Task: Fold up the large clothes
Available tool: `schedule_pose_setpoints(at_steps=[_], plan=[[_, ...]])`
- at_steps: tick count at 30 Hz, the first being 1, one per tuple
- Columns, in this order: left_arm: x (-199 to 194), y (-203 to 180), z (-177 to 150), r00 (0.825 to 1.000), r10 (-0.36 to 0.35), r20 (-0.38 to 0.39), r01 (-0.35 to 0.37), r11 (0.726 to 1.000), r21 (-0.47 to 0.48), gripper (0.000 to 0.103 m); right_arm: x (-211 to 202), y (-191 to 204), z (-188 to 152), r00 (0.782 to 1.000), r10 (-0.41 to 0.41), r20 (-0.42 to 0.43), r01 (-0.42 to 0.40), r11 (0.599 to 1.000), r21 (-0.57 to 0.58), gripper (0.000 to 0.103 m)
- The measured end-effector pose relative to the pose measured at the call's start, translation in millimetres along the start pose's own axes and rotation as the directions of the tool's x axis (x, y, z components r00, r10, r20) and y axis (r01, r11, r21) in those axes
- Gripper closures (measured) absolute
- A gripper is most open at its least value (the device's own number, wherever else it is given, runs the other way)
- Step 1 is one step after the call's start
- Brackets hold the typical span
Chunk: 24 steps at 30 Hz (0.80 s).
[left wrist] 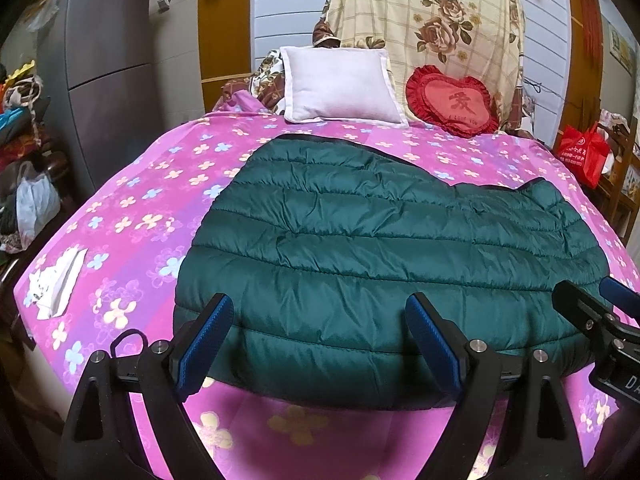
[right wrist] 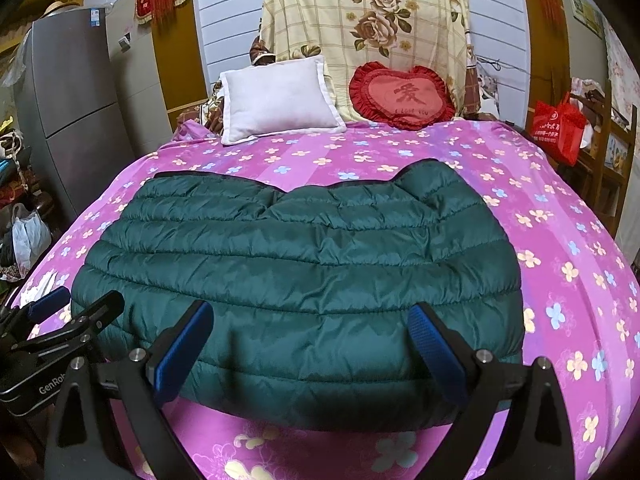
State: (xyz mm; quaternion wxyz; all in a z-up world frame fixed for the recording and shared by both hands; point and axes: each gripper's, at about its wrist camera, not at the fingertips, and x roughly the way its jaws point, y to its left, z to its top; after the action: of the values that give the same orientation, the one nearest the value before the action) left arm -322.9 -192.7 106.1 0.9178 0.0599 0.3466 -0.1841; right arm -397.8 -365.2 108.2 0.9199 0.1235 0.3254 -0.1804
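A dark green quilted puffer jacket (left wrist: 380, 248) lies folded flat on the pink flowered bed sheet (left wrist: 132, 200); it also shows in the right wrist view (right wrist: 296, 264). My left gripper (left wrist: 320, 320) is open and empty, its blue-padded fingers spread over the jacket's near edge. My right gripper (right wrist: 312, 332) is open and empty too, over the same near edge further right. The right gripper's fingers show at the right edge of the left wrist view (left wrist: 600, 304). The left gripper shows at the left edge of the right wrist view (right wrist: 68, 312).
A white pillow (left wrist: 340, 84) and a red heart cushion (left wrist: 452, 100) lie at the head of the bed. A white tissue pack (left wrist: 56, 284) lies on the sheet at left. A grey fridge (left wrist: 104, 72) stands left, a red bag (left wrist: 584, 152) right.
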Motion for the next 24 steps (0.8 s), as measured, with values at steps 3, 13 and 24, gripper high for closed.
schedule_pose_setpoints(at_steps=[3,13,24], plan=[[1.5,-0.8,-0.9,1.0,-0.003,-0.004,0.003,1.0,-0.001,0.031,1.3,0.0,-0.7,1.0,0.002,-0.005,-0.002,1.0,0.001,0.003],[2.8,-1.9,-1.8,1.0,-0.003,-0.009,0.003,1.0,0.001,0.031,3.5,0.5,-1.3,1.0,0.004,-0.011,-0.004,1.0,0.003,0.003],[4.2,-1.4,-2.0,1.0,-0.006,-0.013,0.006,1.0,-0.002,0.031,7.4,3.3,-1.3,1.0,0.005,-0.023,-0.005,1.0,-0.004,0.003]])
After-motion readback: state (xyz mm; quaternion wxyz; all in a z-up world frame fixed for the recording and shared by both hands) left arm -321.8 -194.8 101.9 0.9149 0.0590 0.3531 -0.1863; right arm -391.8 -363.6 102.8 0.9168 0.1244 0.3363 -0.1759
